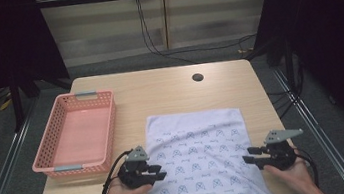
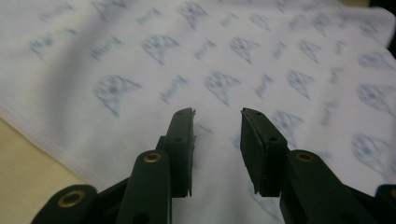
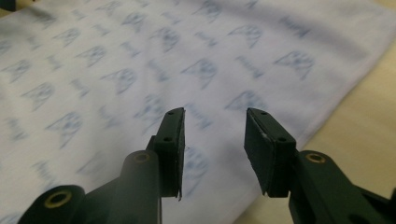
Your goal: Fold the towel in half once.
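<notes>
Both tongs, parted, hover over blue-logo cloth; print unreadable.

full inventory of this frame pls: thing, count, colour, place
cloth: 1, white with blue print, flat on table's near middle, near edge hanging over
basket: 1, pink, grey handles, table's left side
table: 1, light wood, dark hole near far edge
cables: several, black, floor behind table
left gripper: 1, black, at cloth's left edge, jaws open, holding nothing
right gripper: 1, black, at cloth's right edge, jaws open, holding nothing
hands: 2, bottom edge, holding grippers
</notes>
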Available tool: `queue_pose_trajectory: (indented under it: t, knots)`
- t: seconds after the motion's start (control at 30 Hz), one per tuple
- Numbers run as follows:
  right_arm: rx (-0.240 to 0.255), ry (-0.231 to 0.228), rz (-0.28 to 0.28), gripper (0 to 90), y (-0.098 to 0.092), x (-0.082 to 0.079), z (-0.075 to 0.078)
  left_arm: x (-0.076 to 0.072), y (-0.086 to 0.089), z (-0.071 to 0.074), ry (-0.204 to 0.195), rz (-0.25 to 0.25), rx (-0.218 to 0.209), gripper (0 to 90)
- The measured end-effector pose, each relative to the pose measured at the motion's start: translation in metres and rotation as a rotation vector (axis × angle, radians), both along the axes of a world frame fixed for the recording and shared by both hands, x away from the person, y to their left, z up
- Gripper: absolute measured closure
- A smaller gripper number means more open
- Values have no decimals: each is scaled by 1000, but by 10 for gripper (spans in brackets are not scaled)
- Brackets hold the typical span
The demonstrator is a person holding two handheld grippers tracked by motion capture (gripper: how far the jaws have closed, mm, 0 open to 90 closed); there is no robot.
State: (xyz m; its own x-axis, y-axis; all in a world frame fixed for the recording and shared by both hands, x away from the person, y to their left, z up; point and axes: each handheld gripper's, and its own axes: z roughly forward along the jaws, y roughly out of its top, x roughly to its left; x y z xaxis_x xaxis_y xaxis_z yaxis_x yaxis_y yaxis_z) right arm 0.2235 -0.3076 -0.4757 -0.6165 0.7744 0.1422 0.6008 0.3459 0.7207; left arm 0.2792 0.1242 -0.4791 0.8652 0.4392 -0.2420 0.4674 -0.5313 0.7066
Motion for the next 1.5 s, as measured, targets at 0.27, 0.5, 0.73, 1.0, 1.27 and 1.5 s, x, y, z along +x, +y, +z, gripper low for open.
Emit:
queue_pose_trajectory:
  t: [0.27,0.5,0.73,1.0,1.27,1.5]
  knots:
    - [-44,-5,-53,582,-5,60,-12,44,-7,-10,-36,84,32,637]
    - [-125,-19,-57,585,6,59,-24,47,-5,-20,-56,104,74,777]
    - [-128,-15,-55,766,-3,42,-23,34,-14,-18,-92,86,114,878]
    - [-116,9,-47,795,-6,13,-21,8,-10,-16,-27,23,102,872]
    - [-109,34,-5,720,-1,-7,-17,-9,-3,-14,-20,14,105,836]
    - [-43,-85,-130,593,-15,31,-2,19,-2,-2,-53,90,19,698]
